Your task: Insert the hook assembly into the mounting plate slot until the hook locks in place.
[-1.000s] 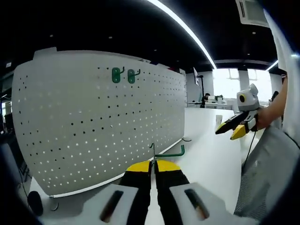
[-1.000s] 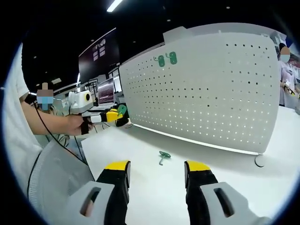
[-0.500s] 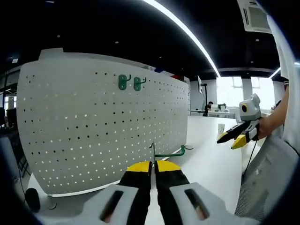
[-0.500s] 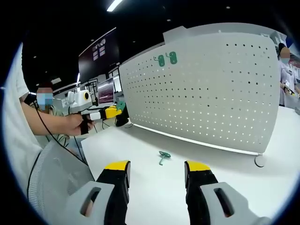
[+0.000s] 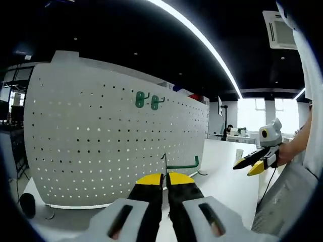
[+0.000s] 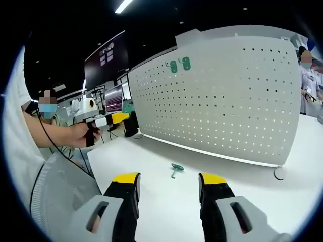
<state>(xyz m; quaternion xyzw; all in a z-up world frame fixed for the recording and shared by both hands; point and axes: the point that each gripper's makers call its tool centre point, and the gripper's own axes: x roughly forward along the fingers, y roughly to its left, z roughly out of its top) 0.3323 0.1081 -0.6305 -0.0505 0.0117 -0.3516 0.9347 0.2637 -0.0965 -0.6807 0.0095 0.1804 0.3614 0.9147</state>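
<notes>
My left gripper [image 5: 165,177] is clenched on a green hook [image 5: 180,165] before the pegboard [image 5: 101,141]. My right gripper [image 6: 169,180] is released above bare tabletop [image 6: 151,156].

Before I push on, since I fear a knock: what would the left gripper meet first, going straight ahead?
Probably the white pegboard. The left gripper, shut on a green hook, points toward its lower part; the gap between them is hard to judge.
</notes>
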